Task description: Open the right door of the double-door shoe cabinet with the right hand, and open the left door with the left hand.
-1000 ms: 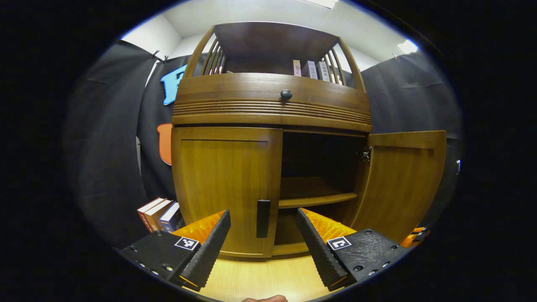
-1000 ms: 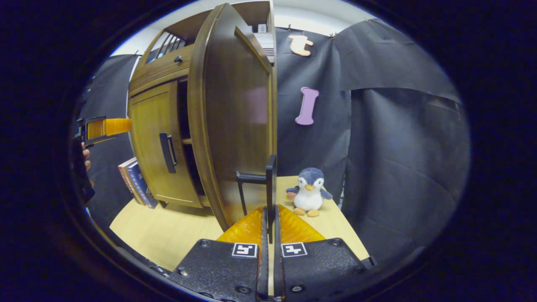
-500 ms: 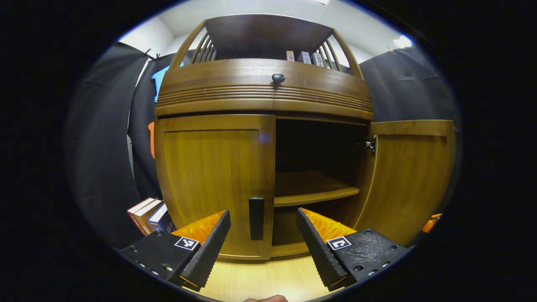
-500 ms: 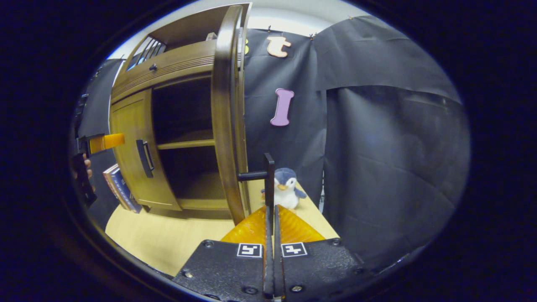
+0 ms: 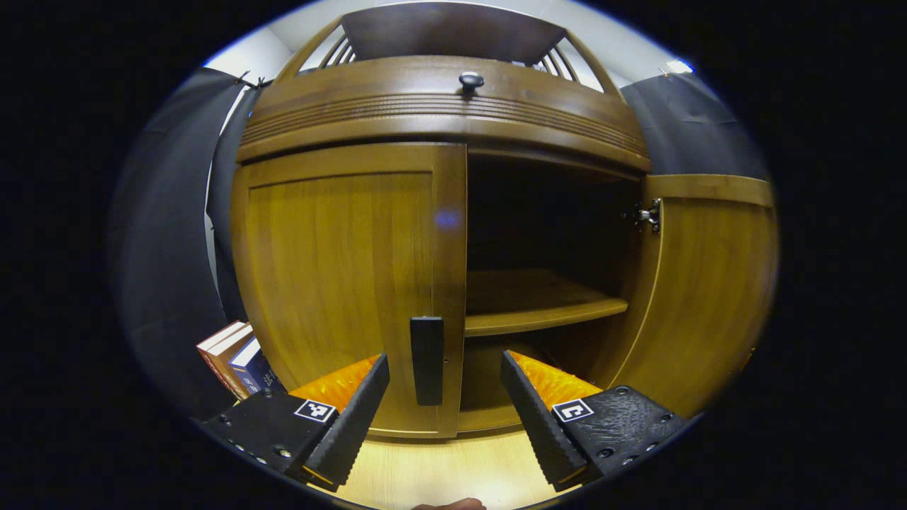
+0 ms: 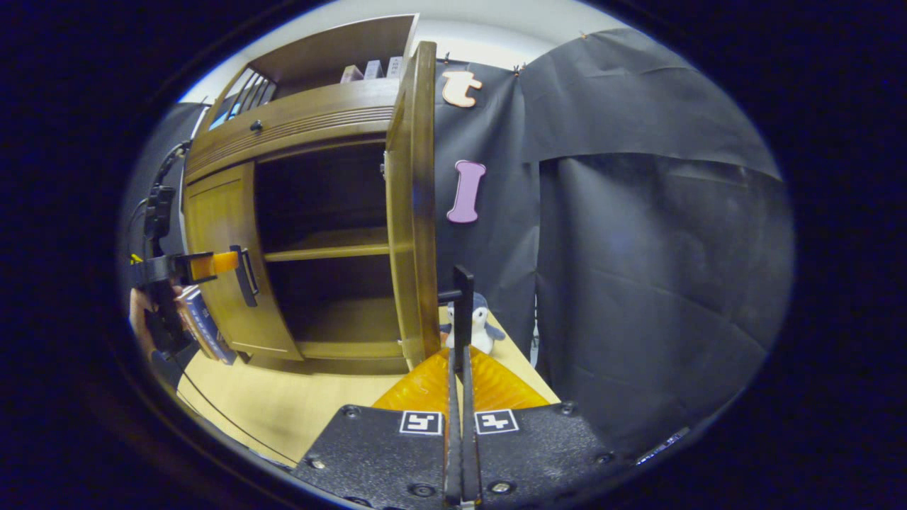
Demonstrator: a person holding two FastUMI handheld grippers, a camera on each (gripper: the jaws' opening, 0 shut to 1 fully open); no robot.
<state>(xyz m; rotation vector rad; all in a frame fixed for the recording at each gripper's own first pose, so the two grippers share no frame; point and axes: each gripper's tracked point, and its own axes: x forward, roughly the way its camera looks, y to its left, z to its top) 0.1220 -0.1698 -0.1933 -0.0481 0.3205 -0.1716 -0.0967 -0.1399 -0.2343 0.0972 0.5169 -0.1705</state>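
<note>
The wooden shoe cabinet (image 5: 439, 120) fills the left gripper view. Its left door (image 5: 333, 276) is closed, with a black handle (image 5: 427, 360) near the inner edge. My left gripper (image 5: 443, 414) is open, its fingers on either side of that handle and a little short of it. The right door (image 5: 708, 283) stands swung wide, baring a dark inside with a shelf (image 5: 545, 315). In the right gripper view my right gripper (image 6: 459, 354) is shut on the right door's black handle (image 6: 463, 304), the door (image 6: 411, 212) seen edge-on. The left gripper (image 6: 191, 265) shows by the left door's handle (image 6: 246, 276).
Several books (image 5: 237, 354) lean against the cabinet's left side. A penguin plush (image 6: 483, 329) sits on the light wooden table (image 6: 283, 404) behind the open right door. A person's hand (image 6: 142, 319) holds the left gripper. Black cloth walls close the booth.
The right door has swung farther open with my right gripper on its handle. My left gripper has moved in toward the left door's handle, which now sits between its open fingers.
</note>
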